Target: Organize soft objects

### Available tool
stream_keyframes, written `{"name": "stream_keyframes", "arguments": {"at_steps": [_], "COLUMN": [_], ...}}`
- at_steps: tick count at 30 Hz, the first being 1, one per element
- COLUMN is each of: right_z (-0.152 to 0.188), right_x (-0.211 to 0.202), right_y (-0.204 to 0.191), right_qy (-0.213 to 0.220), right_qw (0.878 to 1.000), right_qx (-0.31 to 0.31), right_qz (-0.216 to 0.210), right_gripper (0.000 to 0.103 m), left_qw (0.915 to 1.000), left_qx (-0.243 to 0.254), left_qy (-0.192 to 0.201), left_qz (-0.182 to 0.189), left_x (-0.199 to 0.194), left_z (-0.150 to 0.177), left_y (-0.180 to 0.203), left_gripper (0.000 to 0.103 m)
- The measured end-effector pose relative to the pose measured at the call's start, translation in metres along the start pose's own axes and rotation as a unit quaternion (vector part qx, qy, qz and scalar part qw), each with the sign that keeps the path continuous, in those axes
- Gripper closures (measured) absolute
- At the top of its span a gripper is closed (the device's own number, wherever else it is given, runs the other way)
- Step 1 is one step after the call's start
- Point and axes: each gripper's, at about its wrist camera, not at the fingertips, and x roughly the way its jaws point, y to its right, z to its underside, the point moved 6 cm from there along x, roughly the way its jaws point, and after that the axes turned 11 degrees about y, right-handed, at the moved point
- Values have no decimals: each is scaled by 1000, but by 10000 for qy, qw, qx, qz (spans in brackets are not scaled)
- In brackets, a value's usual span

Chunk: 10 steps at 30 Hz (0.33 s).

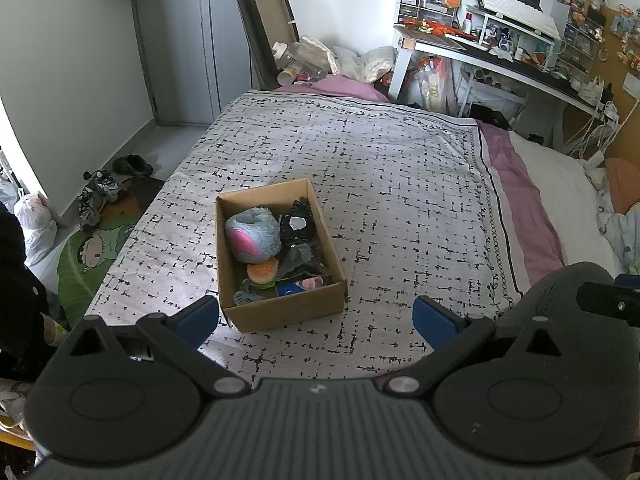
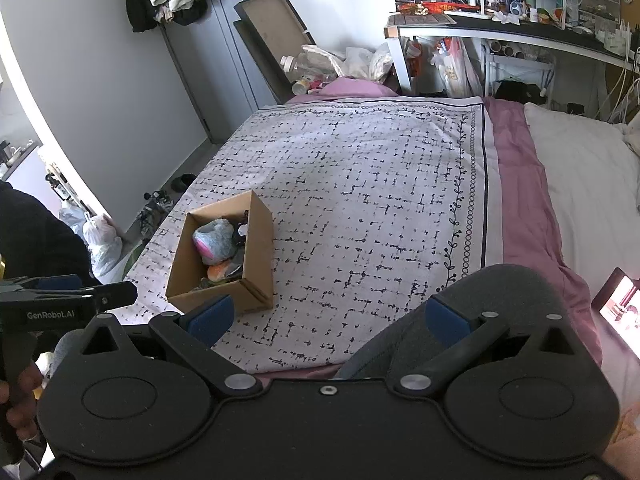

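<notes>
A brown cardboard box [image 1: 288, 308] sits on the patterned bedspread [image 1: 380, 168], near its front left. Inside lie a blue and pink plush toy [image 1: 252, 234], a small burger-shaped toy [image 1: 263, 272], black fabric items [image 1: 298, 226] and a blue packet [image 1: 298, 287]. My left gripper [image 1: 316, 318] is open and empty, just in front of the box. My right gripper [image 2: 328, 316] is open and empty, to the right of the box [image 2: 256, 280], above the bedspread [image 2: 360, 184]. The plush toy [image 2: 214, 238] shows there too.
A person's grey-clad knee [image 2: 492, 292] lies at the front right of the bed. A lit phone screen [image 2: 618, 308] rests at the far right. A cluttered desk [image 1: 500, 44] stands behind the bed. Shoes and bags [image 1: 96, 192] lie on the floor at left.
</notes>
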Motion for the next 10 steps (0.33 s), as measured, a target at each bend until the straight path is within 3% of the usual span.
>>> {"name": "stream_keyframes", "arguments": {"at_steps": [10], "right_z": [2], "right_x": [6], "right_y": [-3], "right_qy": [-42], "right_qw": [10000], "right_qx": [-52], "right_qz": [41], "right_gripper": [0], "left_qw": [10000], "left_qx": [1], "left_qy": [-1], "left_qz": [46], "left_x": [7], "left_z": [2], "left_y": [1], "left_gripper": [1]}}
